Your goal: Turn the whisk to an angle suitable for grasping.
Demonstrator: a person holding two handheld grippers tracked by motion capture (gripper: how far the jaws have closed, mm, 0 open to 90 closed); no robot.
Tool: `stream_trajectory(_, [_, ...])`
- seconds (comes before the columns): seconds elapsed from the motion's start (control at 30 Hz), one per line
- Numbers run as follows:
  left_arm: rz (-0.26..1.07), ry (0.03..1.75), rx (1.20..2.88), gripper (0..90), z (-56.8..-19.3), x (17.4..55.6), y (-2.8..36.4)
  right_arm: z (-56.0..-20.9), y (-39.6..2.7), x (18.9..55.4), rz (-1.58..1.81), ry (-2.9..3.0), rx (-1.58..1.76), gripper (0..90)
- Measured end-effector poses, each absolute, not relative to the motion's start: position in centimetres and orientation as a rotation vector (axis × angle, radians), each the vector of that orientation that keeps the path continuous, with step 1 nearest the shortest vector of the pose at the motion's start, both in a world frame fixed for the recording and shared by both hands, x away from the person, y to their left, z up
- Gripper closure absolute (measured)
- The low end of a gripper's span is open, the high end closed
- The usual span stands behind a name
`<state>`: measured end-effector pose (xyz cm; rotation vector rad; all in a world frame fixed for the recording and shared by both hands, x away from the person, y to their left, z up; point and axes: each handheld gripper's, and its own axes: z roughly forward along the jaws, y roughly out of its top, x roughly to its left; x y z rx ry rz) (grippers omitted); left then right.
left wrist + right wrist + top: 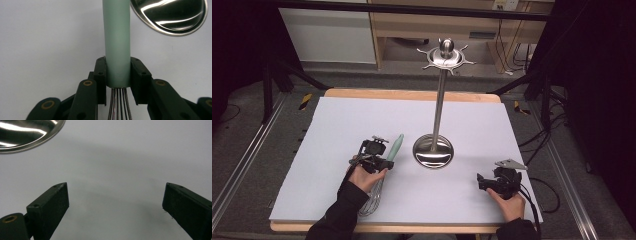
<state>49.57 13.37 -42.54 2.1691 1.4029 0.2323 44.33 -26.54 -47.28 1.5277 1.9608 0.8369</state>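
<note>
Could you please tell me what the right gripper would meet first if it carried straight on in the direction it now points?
The right gripper, jaws open and empty, points across bare pale grey table cover. The way looks free; the round shiny steel base of the utensil stand lies off to its left, probably outside that line, though depth is unclear.

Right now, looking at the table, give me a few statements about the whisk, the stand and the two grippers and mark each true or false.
1. The left gripper is closed on the green handle of the whisk. True.
2. The right gripper holds the whisk's wire end. False: its jaws stand wide apart with nothing between them, above bare table.
3. The metal stand is upright on its round base in the middle of the table. True.
4. Utensils hang from the hooks at the top of the stand. False: the hooks are bare.
5. The whisk's wires point toward the person, the handle toward the far edge. True.
</note>
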Motion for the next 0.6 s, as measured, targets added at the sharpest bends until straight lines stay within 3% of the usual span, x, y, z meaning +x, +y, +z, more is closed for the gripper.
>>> stream_trajectory(0.6, [0.323,1.243,2.025,69.0,-39.9,46.4,15.7,-47.3,-26.6,44.3,0.832,1.963,1.529,7.2])
